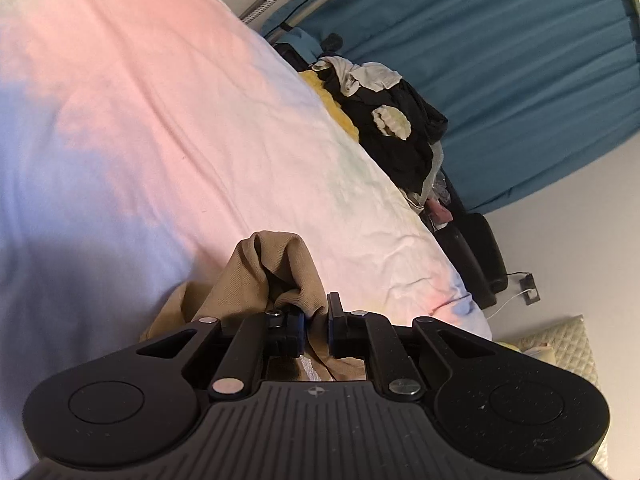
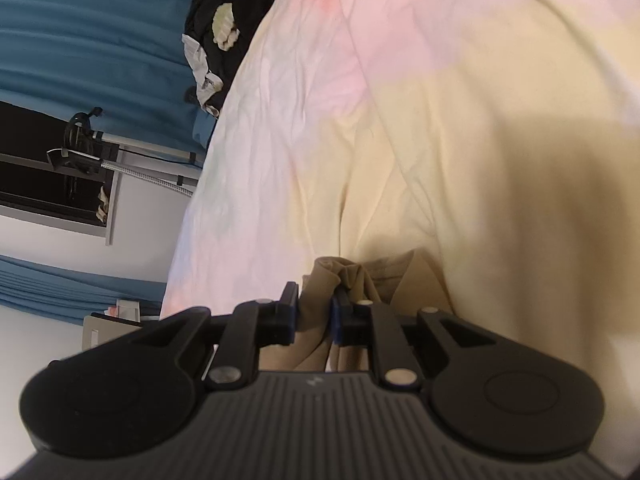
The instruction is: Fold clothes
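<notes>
Two wrist views, both partly blocked: each gripper body fills the lower third, so most of the tan garment (image 1: 276, 276) hangs out of sight below the fingers. Only bunched upper folds show. Right view is blurred; weave unreadable there, fine ribbed knit visible in left view. Can't tell what kind of garment it is. Left gripper (image 1: 316, 322) nearly closed, pads pinching a fold of the tan cloth. Right gripper (image 2: 314, 318) narrow gap, cloth packed between the pads and gripped. Garment sits just above the pastel bedsheet (image 1: 160, 120), pink, blue and yellow patches, wrinkled. Dark clothes pile (image 1: 400, 128) at the far bed edge, well apart, contents hard to separate. Blue curtain (image 1: 520, 60) behind it
</notes>
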Available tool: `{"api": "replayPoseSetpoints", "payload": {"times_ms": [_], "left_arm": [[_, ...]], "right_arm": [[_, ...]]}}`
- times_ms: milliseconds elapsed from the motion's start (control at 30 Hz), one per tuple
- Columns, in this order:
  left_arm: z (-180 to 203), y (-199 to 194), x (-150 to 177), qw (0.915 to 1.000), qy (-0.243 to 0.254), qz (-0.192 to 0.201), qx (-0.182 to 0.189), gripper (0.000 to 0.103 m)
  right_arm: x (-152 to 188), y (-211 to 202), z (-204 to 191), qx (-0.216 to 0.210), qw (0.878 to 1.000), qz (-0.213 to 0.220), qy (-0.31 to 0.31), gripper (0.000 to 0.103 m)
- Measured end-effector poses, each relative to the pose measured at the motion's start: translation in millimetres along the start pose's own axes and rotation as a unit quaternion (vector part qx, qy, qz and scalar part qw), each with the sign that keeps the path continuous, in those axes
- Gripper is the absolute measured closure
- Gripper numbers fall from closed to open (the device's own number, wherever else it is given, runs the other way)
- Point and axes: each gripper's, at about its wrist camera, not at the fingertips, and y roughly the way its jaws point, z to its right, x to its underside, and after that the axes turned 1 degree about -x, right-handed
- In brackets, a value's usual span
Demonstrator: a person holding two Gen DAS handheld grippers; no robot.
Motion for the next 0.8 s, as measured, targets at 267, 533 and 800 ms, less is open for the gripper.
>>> {"api": "replayPoseSetpoints", "payload": {"times_ms": [267, 533, 800], "left_arm": [[22.9, -8.4, 10.3, 0.9954, 0.092, 0.020, -0.014, 0.034], [62.1, -15.4, 42.3, 0.9617, 0.260, 0.072, -0.049, 0.015], [42.5, 17.4, 48.8, 0.9453, 0.296, 0.038, -0.131, 0.015]], "right_arm": [[5.2, -14.6, -2.9, -0.032, 0.999, 0.015, -0.022, 0.049], [43.5, -38.5, -52.0, -0.035, 0.958, 0.066, -0.278, 0.047], [66.5, 17.5, -77.3, -0.023, 0.895, 0.022, -0.445, 0.072]]}}
